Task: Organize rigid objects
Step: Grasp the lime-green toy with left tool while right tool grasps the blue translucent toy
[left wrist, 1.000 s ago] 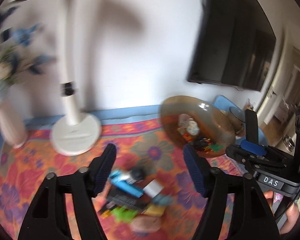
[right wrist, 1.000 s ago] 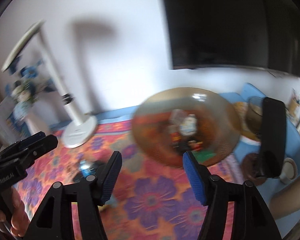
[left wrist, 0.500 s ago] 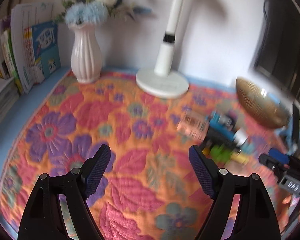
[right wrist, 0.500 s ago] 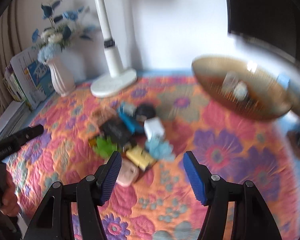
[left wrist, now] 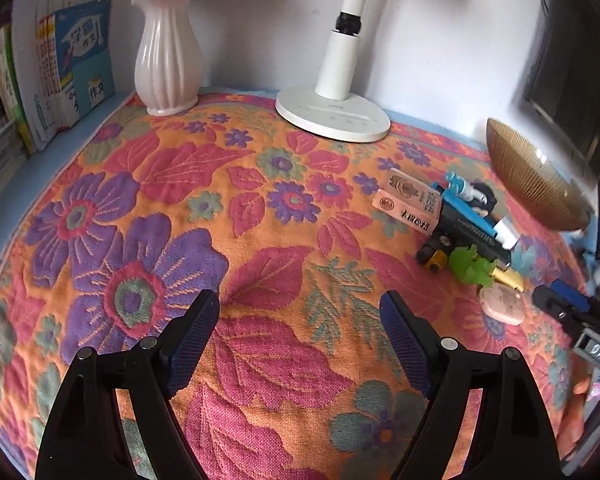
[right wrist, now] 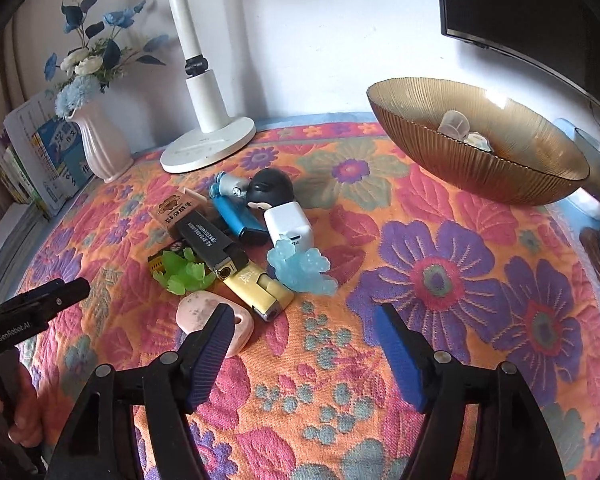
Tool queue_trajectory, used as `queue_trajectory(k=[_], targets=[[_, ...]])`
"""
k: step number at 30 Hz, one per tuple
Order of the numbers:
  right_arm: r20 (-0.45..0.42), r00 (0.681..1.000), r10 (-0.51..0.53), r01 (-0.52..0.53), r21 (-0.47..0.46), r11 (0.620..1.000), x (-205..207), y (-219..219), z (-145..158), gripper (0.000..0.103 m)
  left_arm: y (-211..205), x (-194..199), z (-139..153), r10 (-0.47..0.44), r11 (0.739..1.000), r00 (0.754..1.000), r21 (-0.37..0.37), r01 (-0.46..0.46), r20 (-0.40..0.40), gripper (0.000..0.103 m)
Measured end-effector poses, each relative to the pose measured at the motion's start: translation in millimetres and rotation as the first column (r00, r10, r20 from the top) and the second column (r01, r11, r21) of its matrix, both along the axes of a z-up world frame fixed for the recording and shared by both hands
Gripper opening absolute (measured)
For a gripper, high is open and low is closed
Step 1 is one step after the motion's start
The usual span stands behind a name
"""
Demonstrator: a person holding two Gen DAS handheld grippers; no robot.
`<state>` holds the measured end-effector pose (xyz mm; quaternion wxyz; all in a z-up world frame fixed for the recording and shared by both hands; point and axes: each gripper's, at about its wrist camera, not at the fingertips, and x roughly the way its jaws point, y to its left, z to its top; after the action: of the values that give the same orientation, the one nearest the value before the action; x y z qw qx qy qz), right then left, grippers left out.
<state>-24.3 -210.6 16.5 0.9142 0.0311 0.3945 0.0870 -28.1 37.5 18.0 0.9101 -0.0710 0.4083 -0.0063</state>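
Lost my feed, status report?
Both claws open, empty: left claw, right claw just widened. Pile of small items untouched on cloth; amber bowl beyond. Path clear.

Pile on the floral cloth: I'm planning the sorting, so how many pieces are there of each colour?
Pink: 2, carton, oval
Black: 3, bar, round figure, small box
Blue: 3, blue lighter, cloud toy, small figure
Green: 1, toy
Yellow: 1, yellow lighter
White: 1, cube
Total: 11

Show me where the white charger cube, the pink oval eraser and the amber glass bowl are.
white charger cube point(right wrist: 286, 222), right wrist view, its top face.
pink oval eraser point(left wrist: 502, 304), left wrist view, its flat top.
amber glass bowl point(right wrist: 460, 160), right wrist view, its ribbed outer wall.
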Motion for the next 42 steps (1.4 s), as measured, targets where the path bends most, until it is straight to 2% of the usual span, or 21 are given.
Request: queue_trajectory(k=[2,4,7,9,12,15,20,21,23,27,30,31,32,33,34,38,42], targets=[[-0.005,1.0,0.01,-0.01,0.015,1.0,-1,-1,5,0.071,-11,0,7,-0.028,0.999,1.0,0.03,0.028,-0.001,0.081],[0.003,0.999,0.033,-0.033,0.019,0.999,-1,-2,14,0.071,-21,-3,18,-0.067,0.998,0.998,0.016,0.066,0.017,0.081],[0.012,0.999,0.046,-0.045,-0.053,0.998,8,1,29,0.07,-46,4,33,-0.122,0.992,0.992,-0.029,0.123,0.018,0.081],[0.014,0.998,0.062,-0.06,-0.075,0.995,19,0,37,0.059,-63,9,37,-0.163,0.985,0.986,-0.06,0.164,0.024,0.081],[0.001,0.995,0.104,-0.104,-0.027,0.994,33,-7,39,0.056,-96,18,38,-0.219,0.975,0.975,-0.02,0.22,0.041,0.081],[-0.03,0.99,0.135,-0.134,0.036,0.99,44,-11,33,0.055,-112,26,26,-0.24,0.97,0.971,0.033,0.239,0.015,0.081],[-0.107,0.975,0.192,-0.187,0.057,0.981,55,-3,10,0.055,-117,36,6,-0.272,0.962,0.962,-0.022,0.272,-0.034,0.079],[-0.116,0.974,0.197,-0.191,0.063,0.98,55,-1,6,0.049,-119,37,3,-0.285,0.958,0.957,-0.024,0.284,-0.051,0.074],[-0.114,0.973,0.201,-0.188,0.113,0.976,54,-4,-2,0.046,-121,38,-1,-0.31,0.95,0.948,-0.054,0.306,-0.073,0.072],[-0.094,0.977,0.193,-0.178,0.15,0.973,55,-11,-6,0.042,-122,43,-2,-0.304,0.952,0.951,-0.054,0.301,-0.059,0.072],[-0.089,0.979,0.184,-0.17,0.144,0.975,54,-12,-7,0.038,-121,48,-2,-0.305,0.951,0.951,-0.069,0.301,-0.055,0.072],[-0.085,0.98,0.179,-0.166,0.143,0.976,52,-13,-7,0.034,-120,48,-2,-0.305,0.951,0.951,-0.071,0.302,-0.052,0.071],[-0.083,0.981,0.175,-0.162,0.146,0.976,52,-14,-6,0.032,-120,49,-2,-0.305,0.951,0.951,-0.072,0.301,-0.049,0.06],[-0.081,0.982,0.172,-0.158,0.155,0.975,51,-16,-6,0.031,-119,48,-2,-0.31,0.949,0.95,-0.075,0.306,-0.044,0.043],[-0.076,0.983,0.165,-0.151,0.165,0.975,50,-18,-5,0.028,-117,48,-2,-0.317,0.946,0.947,-0.084,0.313,-0.043,0.043],[-0.029,0.988,0.154,-0.145,0.217,0.965,33,-29,7,0.028,-108,34,7,-0.315,0.946,0.949,-0.092,0.312,-0.017,0.043],[-0.011,0.986,0.166,-0.162,0.144,0.976,2,-26,19,0.028,-88,2,23,-0.316,0.945,0.948,-0.077,0.318,0.033,0.043]])
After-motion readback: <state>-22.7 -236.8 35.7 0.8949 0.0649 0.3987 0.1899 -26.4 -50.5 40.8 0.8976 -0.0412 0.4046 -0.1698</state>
